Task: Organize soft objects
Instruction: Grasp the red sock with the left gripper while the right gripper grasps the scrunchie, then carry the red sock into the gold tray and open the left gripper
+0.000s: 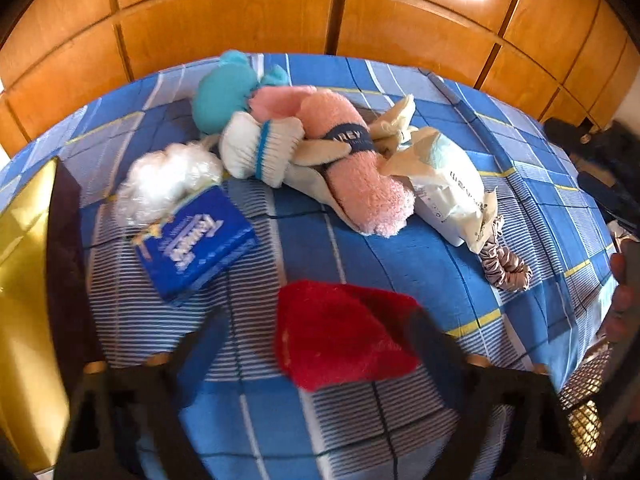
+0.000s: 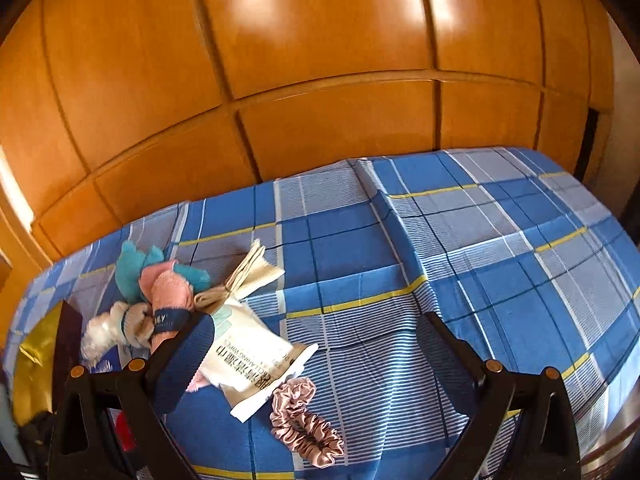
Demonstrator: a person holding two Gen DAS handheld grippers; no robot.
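A red fuzzy cloth (image 1: 344,332) lies on the blue checked bedspread (image 1: 400,256) between the fingers of my left gripper (image 1: 314,314). The right finger overlaps its edge, and bedspread shows between the left finger and the cloth. Beyond lies a pile: a pink fuzzy roll with a navy band (image 1: 360,168), a teal plush (image 1: 224,92), a white striped sock (image 1: 260,148), a cream cloth (image 1: 396,120) and a wipes pack (image 1: 448,192). My right gripper (image 2: 318,318) stands wide open above the bedspread, with the wipes pack (image 2: 248,356) and a pink scrunchie (image 2: 304,420) below it.
A blue tissue pack (image 1: 196,244) and a white plastic puff (image 1: 168,180) lie left of the pile. A gold box (image 1: 24,280) stands at the bed's left edge. A metal mesh basket (image 1: 584,392) and a person's hand (image 1: 624,300) show at the right. Wooden wardrobe doors (image 2: 320,60) stand behind the bed.
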